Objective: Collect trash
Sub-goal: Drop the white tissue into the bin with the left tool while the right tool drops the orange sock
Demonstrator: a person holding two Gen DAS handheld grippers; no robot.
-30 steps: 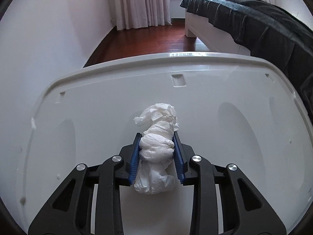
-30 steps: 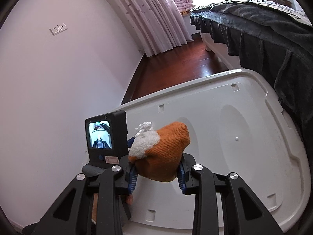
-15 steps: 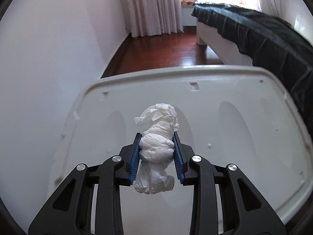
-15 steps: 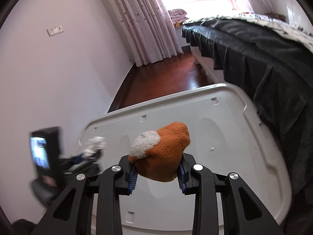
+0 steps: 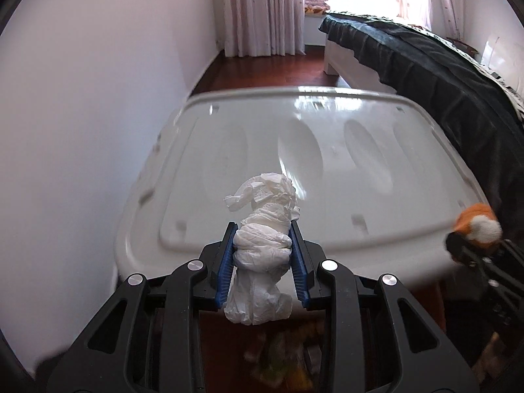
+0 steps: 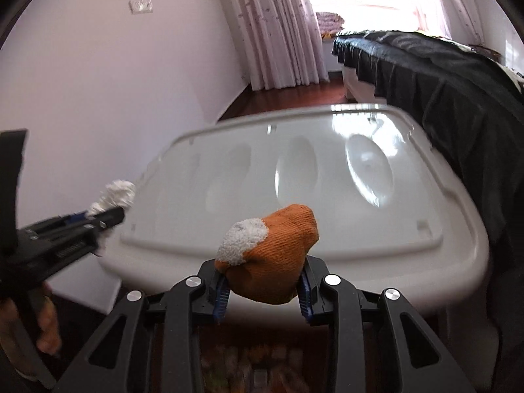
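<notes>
My left gripper (image 5: 263, 255) is shut on a crumpled white tissue wad (image 5: 262, 245), its blue pads pressing both sides. My right gripper (image 6: 263, 290) is shut on a balled orange sock with a white toe (image 6: 271, 255). Both hang over the near edge of a white plastic bin lid (image 5: 327, 163). In the right wrist view the left gripper (image 6: 108, 216) shows at the left with the tissue wad (image 6: 114, 196) in it. In the left wrist view the sock (image 5: 478, 222) shows at the far right. Below both grippers a blurred heap of coloured items (image 5: 281, 360) lies low down.
A white wall (image 5: 82, 114) runs close along the lid's left side. A bed with a dark cover (image 5: 442, 75) borders the right. Red wooden floor (image 5: 262, 72) and curtains (image 5: 262, 9) lie beyond. A hand (image 6: 46, 324) holds the left gripper's handle.
Both grippers have pulled back from over the lid to its near edge, still gripping their loads. The left gripper has swung out to the left of the right one.
</notes>
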